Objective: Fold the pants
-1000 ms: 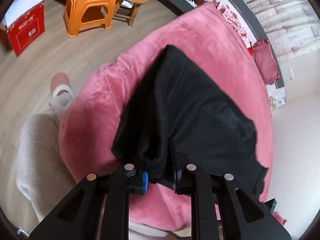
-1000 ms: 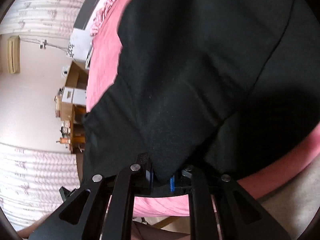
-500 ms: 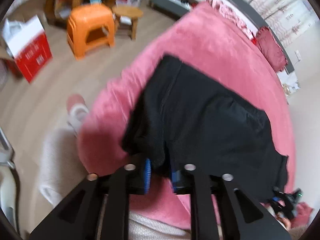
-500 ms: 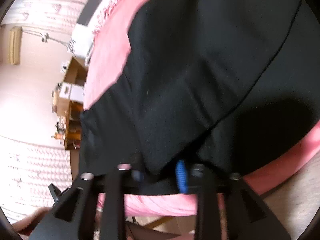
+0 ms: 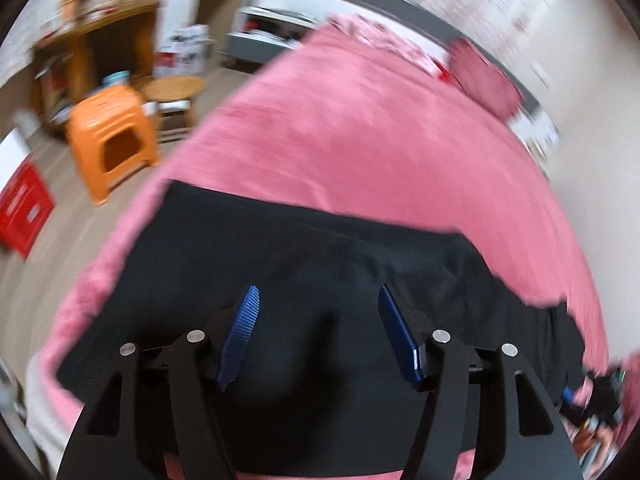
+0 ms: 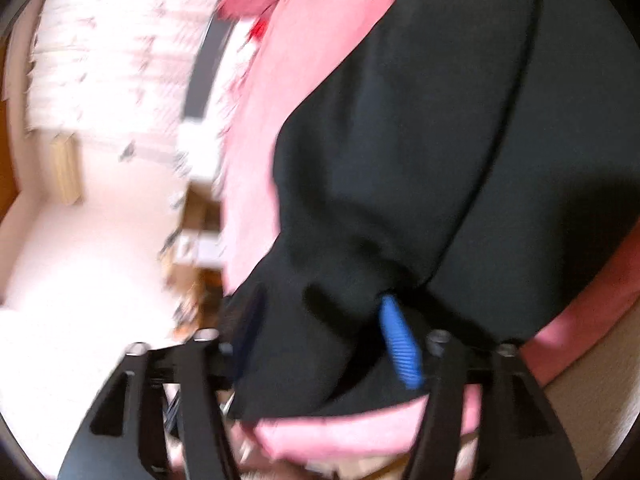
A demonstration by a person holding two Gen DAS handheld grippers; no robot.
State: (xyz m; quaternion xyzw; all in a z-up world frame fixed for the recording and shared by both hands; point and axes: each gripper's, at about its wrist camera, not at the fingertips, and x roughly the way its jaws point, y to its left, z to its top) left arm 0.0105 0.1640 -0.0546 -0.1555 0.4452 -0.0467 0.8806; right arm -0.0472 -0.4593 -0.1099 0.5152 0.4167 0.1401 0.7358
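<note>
Pants (image 5: 304, 272) lie spread across the near edge of the bed (image 5: 360, 140), at six o'clock in your left view, laid flat so the soft pink blanket bears them for folding. Your left gripper (image 5: 318, 300) hovers over the cloth with its ribbed blue pads (image 5: 240, 332) wide apart and nothing between them. Your right gripper (image 6: 320, 328) also stands apart, with black cloth draped between its fingers, unpinched as far as the blur lets you judge. The fabric is matte, limp and creased; an orange stool (image 5: 112, 148) stands at ten o'clock.
</note>
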